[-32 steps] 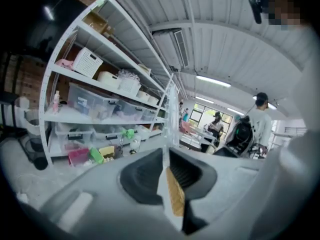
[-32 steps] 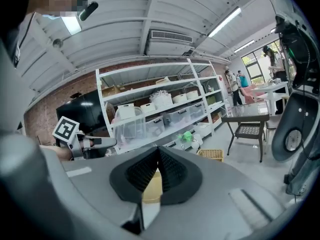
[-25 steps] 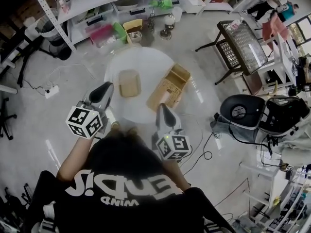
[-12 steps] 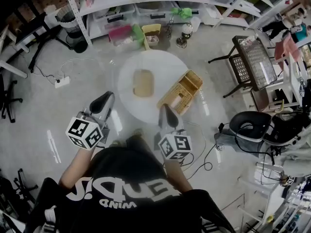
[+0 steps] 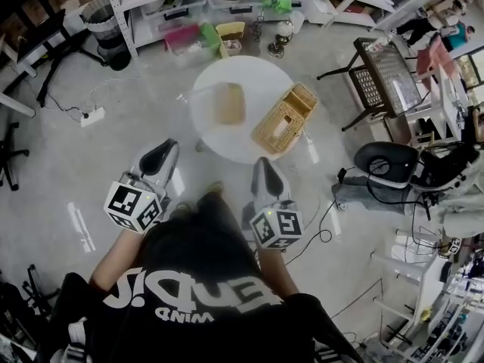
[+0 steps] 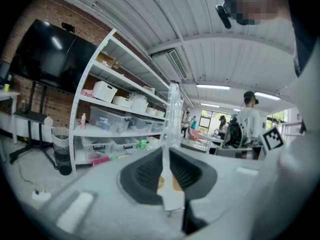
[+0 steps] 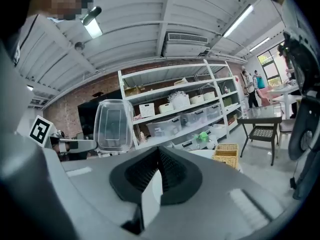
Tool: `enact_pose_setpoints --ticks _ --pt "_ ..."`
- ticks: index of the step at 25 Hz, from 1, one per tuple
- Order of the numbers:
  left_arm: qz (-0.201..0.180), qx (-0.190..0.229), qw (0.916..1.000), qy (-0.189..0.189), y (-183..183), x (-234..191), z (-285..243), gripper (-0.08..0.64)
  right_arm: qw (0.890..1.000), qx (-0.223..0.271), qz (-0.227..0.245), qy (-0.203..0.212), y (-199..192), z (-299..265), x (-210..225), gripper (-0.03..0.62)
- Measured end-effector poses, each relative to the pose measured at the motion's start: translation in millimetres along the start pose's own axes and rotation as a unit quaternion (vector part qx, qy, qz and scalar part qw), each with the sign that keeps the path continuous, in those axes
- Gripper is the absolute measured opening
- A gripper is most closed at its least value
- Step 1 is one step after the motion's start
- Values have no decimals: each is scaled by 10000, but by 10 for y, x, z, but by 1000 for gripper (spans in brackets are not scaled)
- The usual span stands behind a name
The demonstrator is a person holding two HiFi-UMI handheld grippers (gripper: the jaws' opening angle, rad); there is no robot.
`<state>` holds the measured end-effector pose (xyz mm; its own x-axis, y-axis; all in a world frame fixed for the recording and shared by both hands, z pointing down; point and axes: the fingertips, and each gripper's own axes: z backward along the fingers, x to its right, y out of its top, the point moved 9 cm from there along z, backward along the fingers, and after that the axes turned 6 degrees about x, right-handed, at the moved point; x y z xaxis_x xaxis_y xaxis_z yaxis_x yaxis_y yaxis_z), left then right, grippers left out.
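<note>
While my left tongs (image 5: 162, 156) pinch the edge of the clear rectangular plastic box (image 7: 112, 124), which stands upright above them, my right tongs (image 5: 263, 175) hang nearby, closed and empty, facing the round white counter (image 5: 257, 80).

Brick wall (image 6: 55, 14), wht shelves (image 6: 120, 89), grey flr (image 5: 53, 165).

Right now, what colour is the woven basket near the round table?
The basket is tan, clearest in the head view.
</note>
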<state>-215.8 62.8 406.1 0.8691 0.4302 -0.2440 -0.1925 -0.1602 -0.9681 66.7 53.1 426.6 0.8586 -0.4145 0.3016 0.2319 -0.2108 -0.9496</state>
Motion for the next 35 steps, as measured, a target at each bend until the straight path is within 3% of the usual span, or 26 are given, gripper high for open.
enact_pose_setpoints --ticks 10,21,35 --pt "-71 -83 9994 -331 -142 233 385 41 9994 106 93 -301 -64 738 -317 0" --pt "-377 -2 9993 -65 -173 465 337 41 9994 220 218 -141 31 895 -43 0" --pt "-209 -20 9996 166 -316 698 171 40 9995 221 128 -169 -16 1001 314 0"
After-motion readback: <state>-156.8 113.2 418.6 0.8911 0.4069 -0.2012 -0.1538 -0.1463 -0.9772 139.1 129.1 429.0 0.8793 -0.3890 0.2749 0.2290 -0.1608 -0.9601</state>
